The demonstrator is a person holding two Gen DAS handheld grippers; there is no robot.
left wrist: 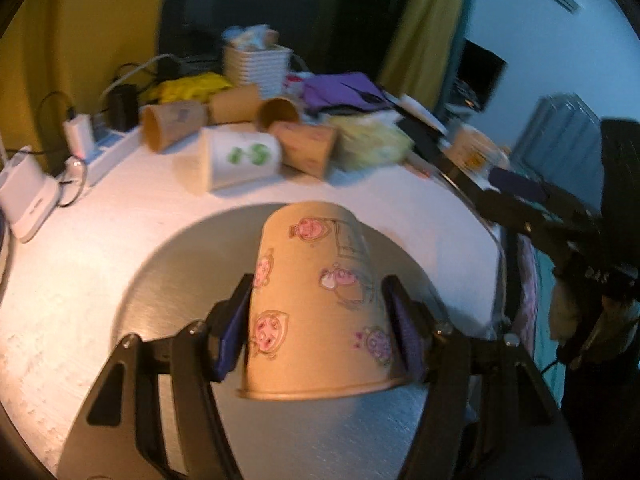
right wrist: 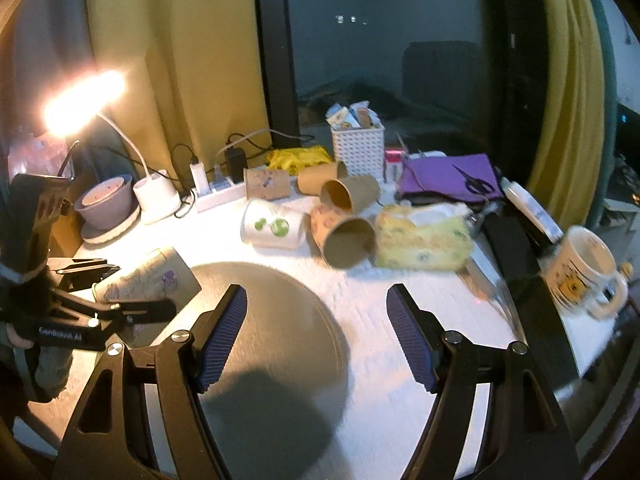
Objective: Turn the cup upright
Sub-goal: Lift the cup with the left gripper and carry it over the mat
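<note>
A tan paper cup [left wrist: 316,304] with pink cartoon prints is held between the pads of my left gripper [left wrist: 318,320], which is shut on it. Its rim points toward the camera and its base points away, over the round grey mat [left wrist: 180,280]. In the right wrist view the same cup [right wrist: 152,280] lies tilted in the left gripper [right wrist: 120,308] at the left. My right gripper [right wrist: 316,336] is open and empty above the grey mat [right wrist: 280,320].
Several paper cups [right wrist: 348,236] lie on their sides at the back of the white table [right wrist: 400,320], with a white cup [right wrist: 276,226], a yellow tissue pack [right wrist: 424,236], a white basket [right wrist: 358,150], a power strip [right wrist: 218,196], a lit lamp [right wrist: 84,100] and a mug [right wrist: 584,272].
</note>
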